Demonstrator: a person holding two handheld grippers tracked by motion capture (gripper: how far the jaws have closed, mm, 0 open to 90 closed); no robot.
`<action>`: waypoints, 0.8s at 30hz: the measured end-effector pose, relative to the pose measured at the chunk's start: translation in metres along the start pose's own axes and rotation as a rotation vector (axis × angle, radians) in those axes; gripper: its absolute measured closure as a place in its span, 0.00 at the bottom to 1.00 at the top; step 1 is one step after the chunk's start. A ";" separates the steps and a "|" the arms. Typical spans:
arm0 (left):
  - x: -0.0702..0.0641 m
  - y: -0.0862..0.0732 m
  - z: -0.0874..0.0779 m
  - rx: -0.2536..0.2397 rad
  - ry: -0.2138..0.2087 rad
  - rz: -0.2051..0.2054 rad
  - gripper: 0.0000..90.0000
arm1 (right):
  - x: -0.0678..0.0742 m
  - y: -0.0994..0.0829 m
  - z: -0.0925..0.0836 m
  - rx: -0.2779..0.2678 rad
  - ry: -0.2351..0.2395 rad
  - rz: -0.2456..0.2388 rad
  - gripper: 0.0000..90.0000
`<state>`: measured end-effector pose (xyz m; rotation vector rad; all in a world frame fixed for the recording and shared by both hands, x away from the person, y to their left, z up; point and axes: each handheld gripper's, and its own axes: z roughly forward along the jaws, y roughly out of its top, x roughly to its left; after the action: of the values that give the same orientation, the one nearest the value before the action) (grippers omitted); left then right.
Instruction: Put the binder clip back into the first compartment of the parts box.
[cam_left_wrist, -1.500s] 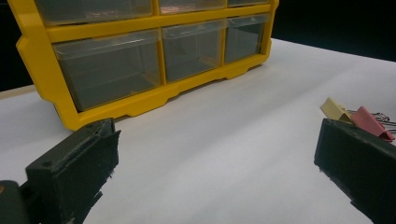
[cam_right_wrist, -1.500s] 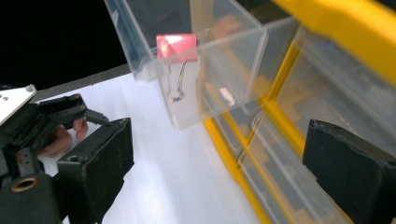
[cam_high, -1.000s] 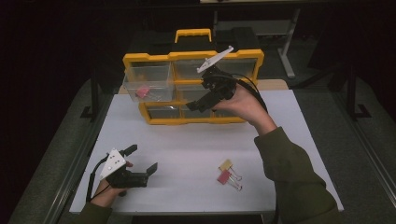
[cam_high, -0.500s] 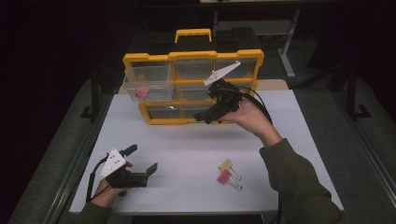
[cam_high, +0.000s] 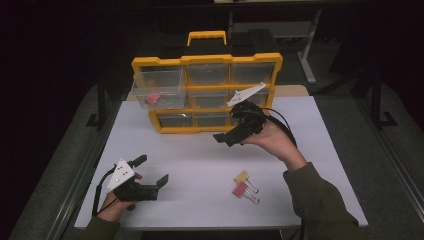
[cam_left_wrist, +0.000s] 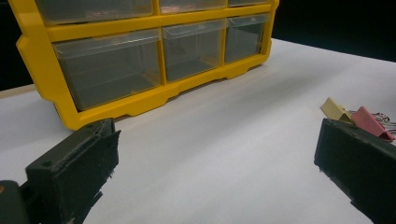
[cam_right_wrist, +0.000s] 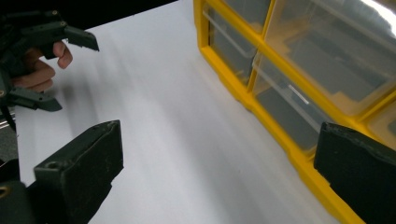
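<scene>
Bare white table (cam_high: 200, 165) lies open between left gripper (cam_high: 152, 172) and right gripper (cam_high: 226, 139). Yellow drawer cabinet (cam_high: 205, 92) walls off far side, one drawer (cam_high: 157, 92) protruding. Two binder clips (cam_high: 244, 186) sit near front right edge.

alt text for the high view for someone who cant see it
A person's right gripper, open and empty, is held above a white table beside a yellow drawer organizer. The left gripper rests open near the front edge, and two binder clips lie between them.
</scene>
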<state>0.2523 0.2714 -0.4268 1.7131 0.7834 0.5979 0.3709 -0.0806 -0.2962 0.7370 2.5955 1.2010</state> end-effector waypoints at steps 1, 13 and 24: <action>0.000 0.000 0.000 0.002 0.000 0.003 0.00 | 0.001 -0.002 0.000 0.002 0.003 0.011 0.01; 0.000 0.000 0.000 0.001 0.000 0.001 0.00 | 0.010 -0.030 0.011 0.040 0.026 0.057 0.01; 0.000 0.000 0.000 0.002 0.000 0.000 0.00 | 0.020 -0.058 0.016 0.066 0.028 0.072 0.06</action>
<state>0.2520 0.2714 -0.4266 1.7151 0.7837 0.5974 0.3384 -0.0916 -0.3499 0.8384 2.6647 1.1581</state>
